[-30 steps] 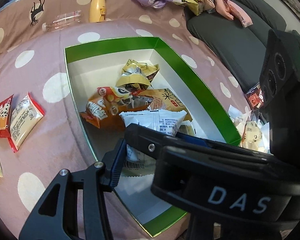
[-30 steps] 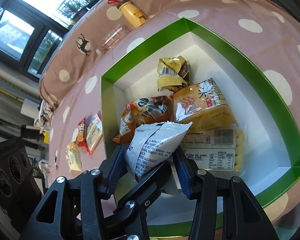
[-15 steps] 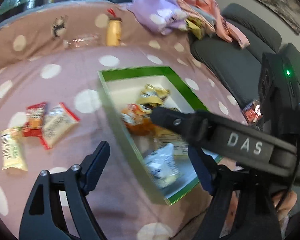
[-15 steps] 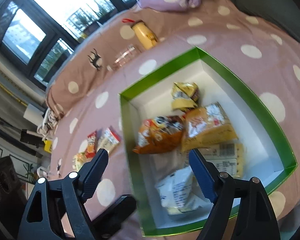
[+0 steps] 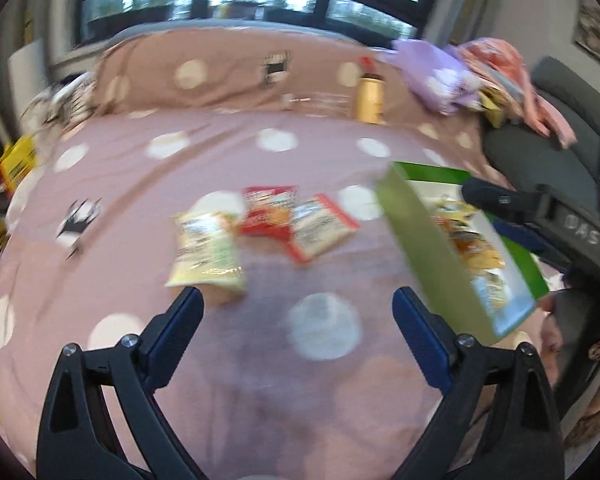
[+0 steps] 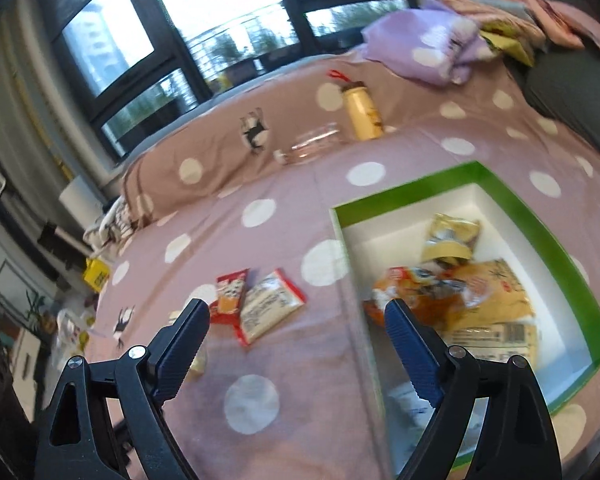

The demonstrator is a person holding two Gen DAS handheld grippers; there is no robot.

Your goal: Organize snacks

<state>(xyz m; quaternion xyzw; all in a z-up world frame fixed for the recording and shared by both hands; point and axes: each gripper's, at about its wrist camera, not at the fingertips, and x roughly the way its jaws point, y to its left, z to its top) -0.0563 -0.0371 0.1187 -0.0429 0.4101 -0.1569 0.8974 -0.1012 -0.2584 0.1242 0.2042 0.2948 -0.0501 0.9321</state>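
A green box [image 6: 540,236] with white inner walls sits on a pink dotted bedspread [image 5: 260,360], holding several snack packets [image 6: 480,288]; three more packets lie on the bedspread just left of it: a red one [image 5: 266,210], a red-edged white one [image 5: 320,230] and a pale yellow one [image 5: 206,250]. The left gripper [image 5: 298,308] hangs above the bedspread near the loose packets, fingers spread and empty. The right gripper [image 6: 296,322] hangs over the box's left wall, also spread and empty, and a yellow bottle [image 6: 362,112] stands at the far edge.

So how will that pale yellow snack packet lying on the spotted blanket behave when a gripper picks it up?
The pale yellow snack packet lies flat and thin, so it is probably light and floppy, likely to droop from wherever it is pinched. Its wrapper looks like smooth film, so it may slip. The soft blanket beneath could give way under the fingers.
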